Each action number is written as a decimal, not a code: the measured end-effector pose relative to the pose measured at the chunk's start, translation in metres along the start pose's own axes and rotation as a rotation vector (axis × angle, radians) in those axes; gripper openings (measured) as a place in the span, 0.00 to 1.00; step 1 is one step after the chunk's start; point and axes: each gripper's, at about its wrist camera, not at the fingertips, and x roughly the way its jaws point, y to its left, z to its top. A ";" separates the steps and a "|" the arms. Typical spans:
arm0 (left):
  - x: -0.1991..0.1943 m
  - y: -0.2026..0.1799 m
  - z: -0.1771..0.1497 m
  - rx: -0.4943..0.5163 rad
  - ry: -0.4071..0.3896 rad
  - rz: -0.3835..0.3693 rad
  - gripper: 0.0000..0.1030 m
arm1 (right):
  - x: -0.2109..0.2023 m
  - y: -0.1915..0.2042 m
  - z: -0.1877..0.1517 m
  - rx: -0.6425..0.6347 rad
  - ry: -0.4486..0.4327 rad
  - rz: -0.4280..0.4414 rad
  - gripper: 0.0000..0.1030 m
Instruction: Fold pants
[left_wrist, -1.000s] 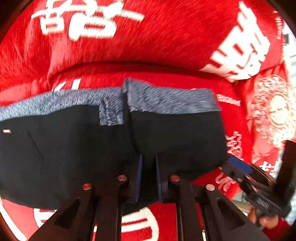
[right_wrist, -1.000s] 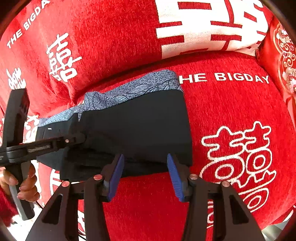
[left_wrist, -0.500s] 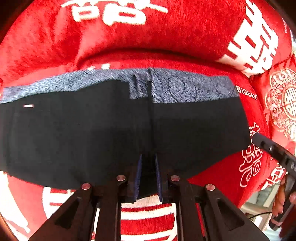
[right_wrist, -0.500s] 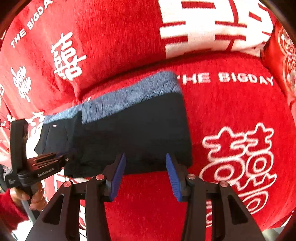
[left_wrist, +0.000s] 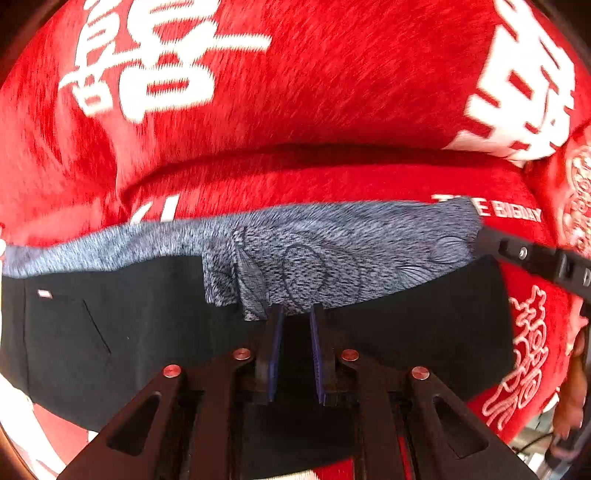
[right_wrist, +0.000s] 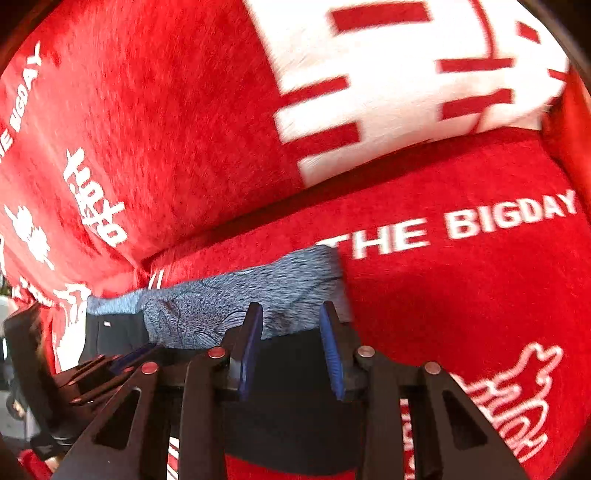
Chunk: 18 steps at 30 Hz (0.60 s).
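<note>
Black pants (left_wrist: 110, 325) with a blue-grey patterned band (left_wrist: 332, 251) lie flat on the red sofa seat; they also show in the right wrist view (right_wrist: 295, 391). My left gripper (left_wrist: 295, 319) is over the middle of the pants, its jaws a narrow gap apart with black cloth between them. My right gripper (right_wrist: 291, 314) is over the pants' right end, jaws open with the cloth under and between them. The right gripper shows at the right edge of the left wrist view (left_wrist: 535, 258). The left gripper shows low left in the right wrist view (right_wrist: 103, 365).
The sofa seat (right_wrist: 461, 295) and backrest (left_wrist: 295, 92) wear a red plush cover with white characters and "THE BIGDAY". A red cushion (left_wrist: 576, 199) with white ornament sits at the right. The seat's front edge runs just below the pants.
Both grippers have moved forward over the pants toward the patterned band. The right gripper's jaws have narrowed and now straddle the cloth's right end. The left jaws have parted slightly.
</note>
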 end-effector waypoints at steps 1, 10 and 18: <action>0.000 0.002 -0.003 0.002 -0.013 -0.001 0.16 | 0.012 0.004 -0.001 -0.011 0.035 0.007 0.34; -0.018 0.020 -0.021 -0.036 -0.027 0.031 0.66 | 0.032 0.042 -0.029 -0.139 0.097 -0.049 0.36; -0.042 0.045 -0.048 -0.139 -0.042 0.088 0.83 | 0.011 0.063 -0.068 -0.228 0.110 -0.073 0.42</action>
